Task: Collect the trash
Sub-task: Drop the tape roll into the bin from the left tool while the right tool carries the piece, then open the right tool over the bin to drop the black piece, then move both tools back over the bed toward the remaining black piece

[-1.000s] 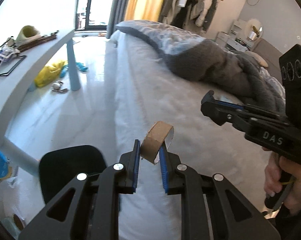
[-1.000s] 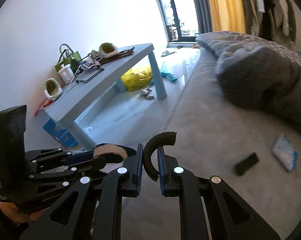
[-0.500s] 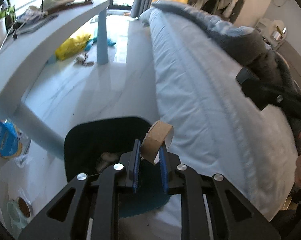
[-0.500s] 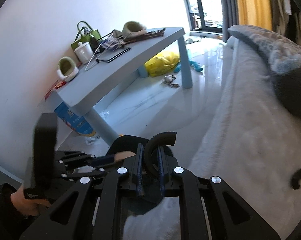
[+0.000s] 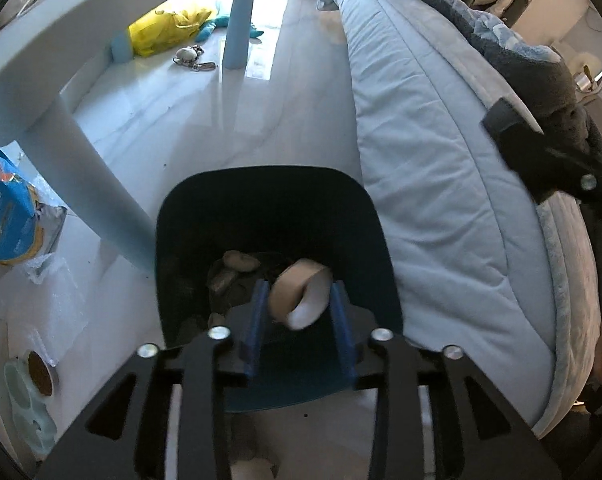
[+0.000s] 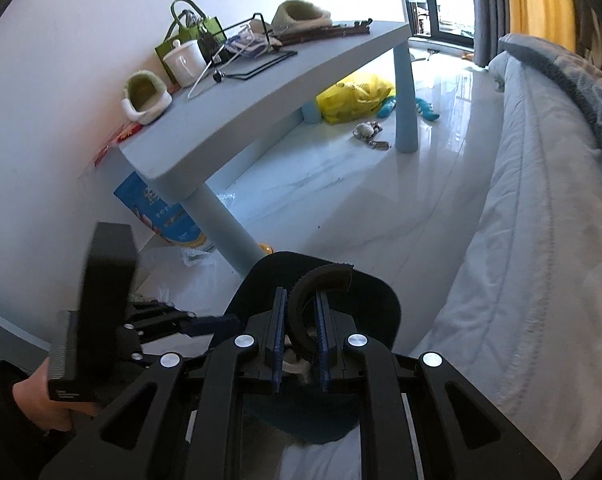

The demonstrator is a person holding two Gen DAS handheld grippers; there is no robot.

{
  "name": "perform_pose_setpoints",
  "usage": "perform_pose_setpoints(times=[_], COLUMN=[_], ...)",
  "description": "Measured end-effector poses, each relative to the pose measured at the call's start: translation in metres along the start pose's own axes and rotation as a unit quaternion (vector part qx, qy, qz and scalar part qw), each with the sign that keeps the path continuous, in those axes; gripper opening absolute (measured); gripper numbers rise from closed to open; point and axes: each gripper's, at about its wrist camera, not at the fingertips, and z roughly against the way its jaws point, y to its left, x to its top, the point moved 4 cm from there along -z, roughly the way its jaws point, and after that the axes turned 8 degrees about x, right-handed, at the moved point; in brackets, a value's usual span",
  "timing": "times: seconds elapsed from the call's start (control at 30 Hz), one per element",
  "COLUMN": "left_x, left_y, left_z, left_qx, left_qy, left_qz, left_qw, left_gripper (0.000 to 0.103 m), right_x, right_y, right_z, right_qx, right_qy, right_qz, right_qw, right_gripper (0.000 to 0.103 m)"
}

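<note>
A pale, glossy floor (image 5: 301,80) runs between a light blue bed (image 5: 441,168) and a low blue table (image 6: 261,96), and everything here is placed against the dark bin (image 5: 261,216) standing on that floor beside the bed's edge. Directly over the bin's mouth, the left gripper (image 5: 299,312) has its jaws spread wider than the cardboard tape roll (image 5: 301,298) between them; the roll sits tilted with a gap on the left pad, so it reads as let go or just about to fall, and scraps already lie in the bin below it. Also above the bin, nearer its bed side, the right gripper (image 6: 299,336) is clenched on a curved black plastic piece (image 6: 313,300), a ridged half-ring pinched between the blue pads. To do this step well, keep the left tool level and centred over the opening until the roll drops clear, then bring the right one over the middle before spreading its jaws, since the ring could catch on a pad. Farther from the bin, a blue printed bag (image 5: 5,216) leans by the table's near leg, and beyond the far leg lies a yellow bag (image 6: 355,96).
</note>
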Motion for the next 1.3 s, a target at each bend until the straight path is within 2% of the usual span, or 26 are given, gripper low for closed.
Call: perform_pose_setpoints(times=[0.07, 0.4, 0.5, 0.63, 0.73, 1.03, 1.1, 1.13, 1.17, 1.3], left_x=[0.001, 0.013, 0.016, 0.021, 0.025, 0.038, 0.041, 0.042, 0.043, 0.047], left_y=[0.005, 0.025, 0.03, 0.033, 0.033, 0.018, 0.012, 0.009, 0.007, -0.005], left_z=[0.004, 0.038, 0.049, 0.063, 0.073, 0.11, 0.117, 0.119, 0.121, 0.13], left_qx=[0.0, -0.007, -0.014, -0.001, 0.01, -0.005, -0.011, -0.011, -0.012, -0.019], left_qy=[-0.009, -0.067, -0.079, -0.103, -0.121, -0.175, -0.183, -0.187, -0.189, -0.199], left_qz=[0.0, 0.019, 0.03, 0.028, 0.026, 0.022, 0.02, 0.019, 0.018, 0.018], left_qw=[1.0, 0.9975, 0.9963, 0.9943, 0.9922, 0.9843, 0.9828, 0.9821, 0.9817, 0.9796], left_gripper=[0.051, 0.069, 0.069, 0.069, 0.065, 0.057, 0.057, 0.057, 0.057, 0.057], right_x=[0.0, -0.007, -0.013, -0.021, -0.027, -0.034, -0.034, -0.034, -0.033, -0.025], right_y=[0.001, 0.001, -0.001, -0.001, -0.002, -0.001, -0.001, -0.001, 0.0, 0.007], right_z=[-0.008, -0.049, -0.062, -0.074, -0.079, -0.079, -0.075, -0.071, -0.067, -0.044], right_qx=[0.0, -0.006, -0.004, -0.009, -0.009, -0.001, -0.002, -0.001, 0.003, 0.009], right_qy=[0.007, 0.044, 0.061, 0.079, 0.091, 0.107, 0.105, 0.104, 0.099, 0.068], right_qz=[-0.001, -0.006, -0.009, -0.009, -0.008, -0.013, -0.013, -0.014, -0.015, 0.0], right_qw=[1.0, 0.999, 0.998, 0.997, 0.996, 0.994, 0.994, 0.994, 0.995, 0.998], right_gripper=[0.014, 0.014, 0.014, 0.014, 0.014, 0.015, 0.027, 0.053, 0.068, 0.068])
